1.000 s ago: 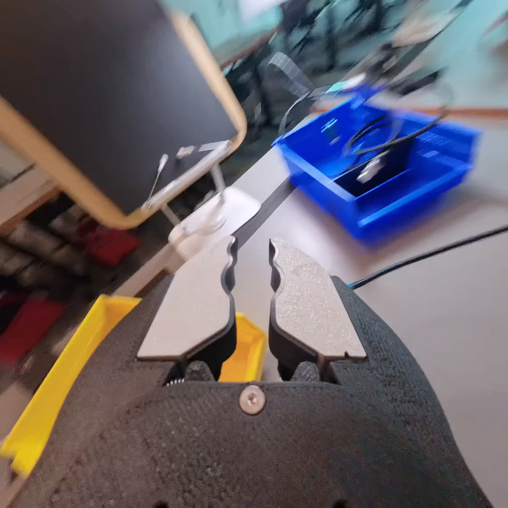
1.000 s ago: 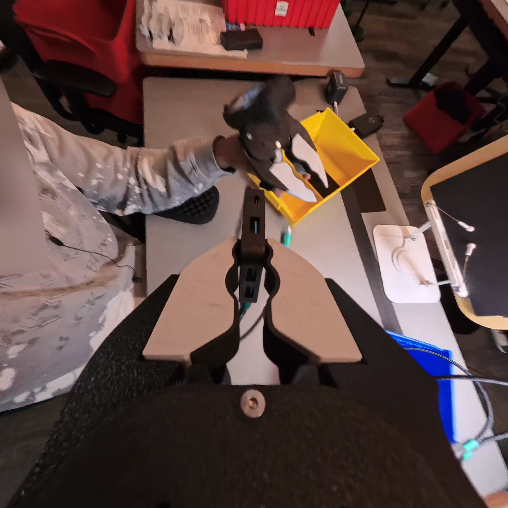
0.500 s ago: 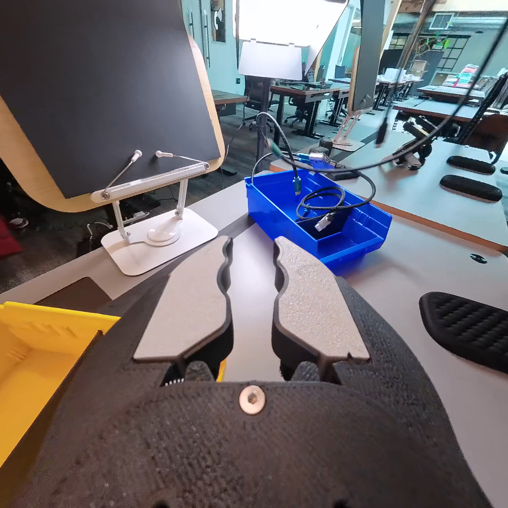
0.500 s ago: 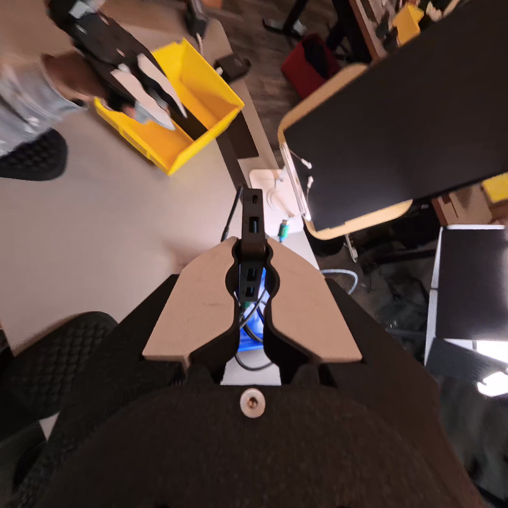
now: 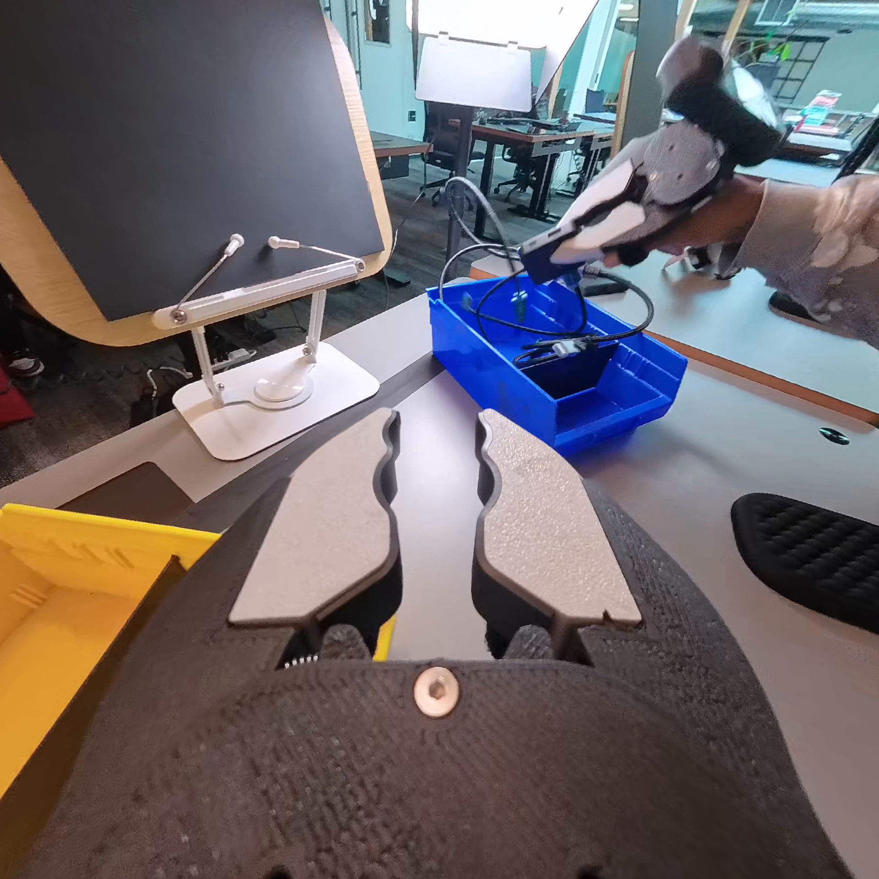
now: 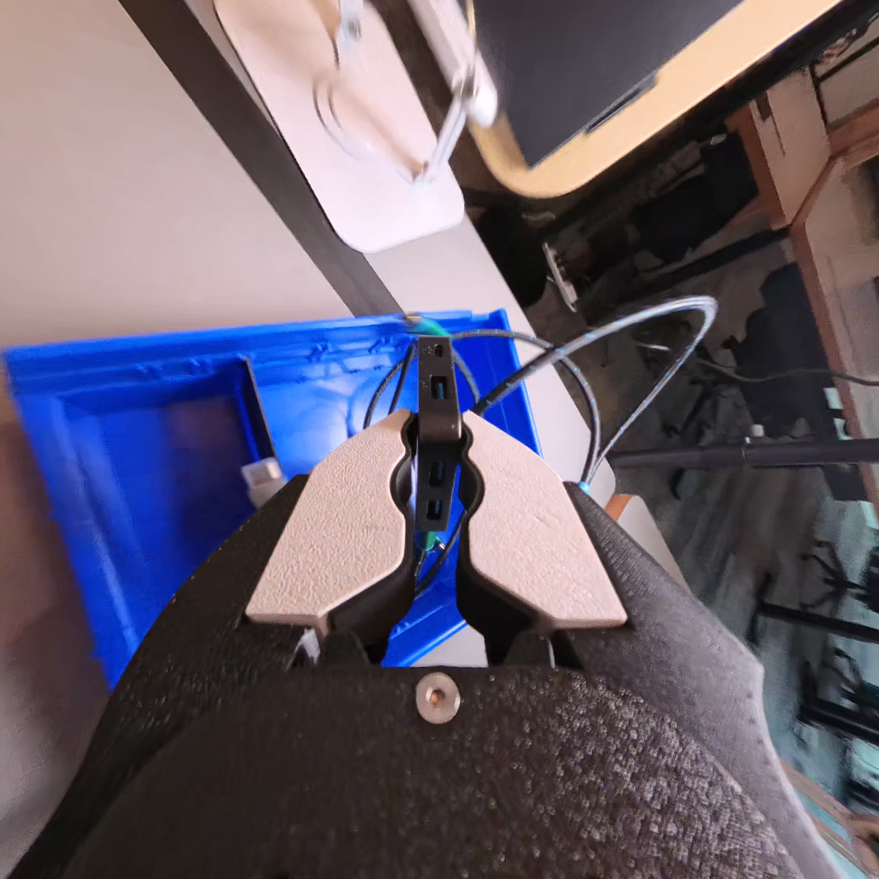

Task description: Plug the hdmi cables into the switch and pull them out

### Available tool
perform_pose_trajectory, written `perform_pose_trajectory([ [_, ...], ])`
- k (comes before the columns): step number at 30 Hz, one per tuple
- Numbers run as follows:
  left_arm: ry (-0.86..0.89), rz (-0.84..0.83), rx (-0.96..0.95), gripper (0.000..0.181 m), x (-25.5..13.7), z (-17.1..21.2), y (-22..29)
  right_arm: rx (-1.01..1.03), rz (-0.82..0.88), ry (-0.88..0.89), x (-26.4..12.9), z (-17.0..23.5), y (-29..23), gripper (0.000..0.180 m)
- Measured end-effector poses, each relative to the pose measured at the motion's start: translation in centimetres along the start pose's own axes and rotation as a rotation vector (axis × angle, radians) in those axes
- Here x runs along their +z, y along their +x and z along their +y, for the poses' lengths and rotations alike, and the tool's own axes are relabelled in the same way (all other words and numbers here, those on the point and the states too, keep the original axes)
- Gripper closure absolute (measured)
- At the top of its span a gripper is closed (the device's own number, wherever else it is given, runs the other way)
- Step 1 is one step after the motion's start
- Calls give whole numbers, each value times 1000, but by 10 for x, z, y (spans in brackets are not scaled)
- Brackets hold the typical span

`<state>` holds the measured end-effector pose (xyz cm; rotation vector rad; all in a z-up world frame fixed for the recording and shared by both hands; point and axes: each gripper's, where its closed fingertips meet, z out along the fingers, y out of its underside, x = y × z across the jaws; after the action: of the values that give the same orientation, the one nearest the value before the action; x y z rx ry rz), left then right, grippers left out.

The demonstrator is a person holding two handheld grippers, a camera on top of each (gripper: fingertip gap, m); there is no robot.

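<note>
- At your far left the yellow bin (image 5: 62, 585) sits on the surface (image 5: 689, 475).
- Your left hand-held gripper (image 5: 435, 442) hangs over the surface, jaws apart and empty, probably ready for a plug.
- Your right hand-held gripper (image 6: 436, 418) clamps the switch (image 6: 435, 380) above the blue bin (image 6: 142, 380), where the cables (image 5: 561, 347) lie.

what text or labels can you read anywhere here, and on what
No writing is legible in either view.
yellow bin: raised moulded marks on its wall, not readable.
blue bin: raised marks on its inner wall, blurred.
switch: a tiny mark near its top port, too small to read.
</note>
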<state>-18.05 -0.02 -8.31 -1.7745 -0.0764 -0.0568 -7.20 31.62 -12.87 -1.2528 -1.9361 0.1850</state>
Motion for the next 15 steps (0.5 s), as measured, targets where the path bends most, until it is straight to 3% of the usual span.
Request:
perform_pose_trajectory([
  [5,-64,-60,-6,149,0,17,-21,-111,-46,-129,46,13,-41,165],
  [7,-99,-94,-10,148,-1,26,-33,-104,-76,-153,47,11,-52,153],
  [12,-156,-129,-25,142,-9,38,-49,28,-126,131,-12,-29,-72,140],
  [15,-198,-105,-23,143,-14,44,-46,86,-201,215,-50,-22,-104,138],
])
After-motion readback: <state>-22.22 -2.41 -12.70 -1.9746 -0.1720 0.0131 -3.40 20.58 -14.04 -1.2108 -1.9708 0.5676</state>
